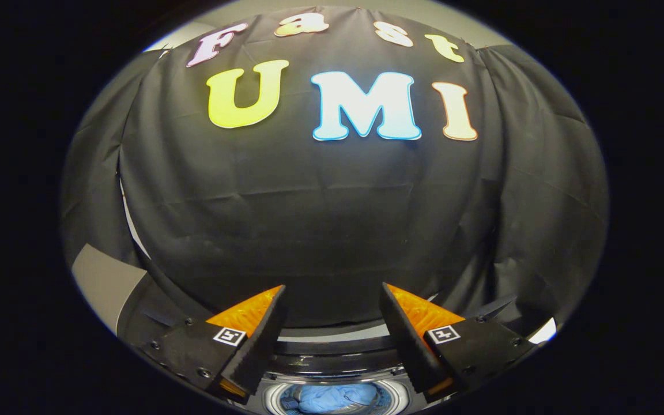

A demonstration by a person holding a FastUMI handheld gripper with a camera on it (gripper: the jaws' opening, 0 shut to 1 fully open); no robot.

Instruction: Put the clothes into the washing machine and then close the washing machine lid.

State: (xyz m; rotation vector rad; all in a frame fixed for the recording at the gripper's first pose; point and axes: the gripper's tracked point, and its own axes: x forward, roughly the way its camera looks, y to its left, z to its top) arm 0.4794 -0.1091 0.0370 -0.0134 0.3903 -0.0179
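While gripper (332, 300) gapes wide, holding nothing, blue clothes (338, 397) lie inside washing machine (332, 351) below black cloth wall (332, 219)

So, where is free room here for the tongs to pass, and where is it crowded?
The open tongs hold nothing; the gap between their black fingers is free, with only the black cloth wall beyond. Crowded below: the crumpled light-blue clothes lie in the round drum of the washing machine, which has a dark rim.
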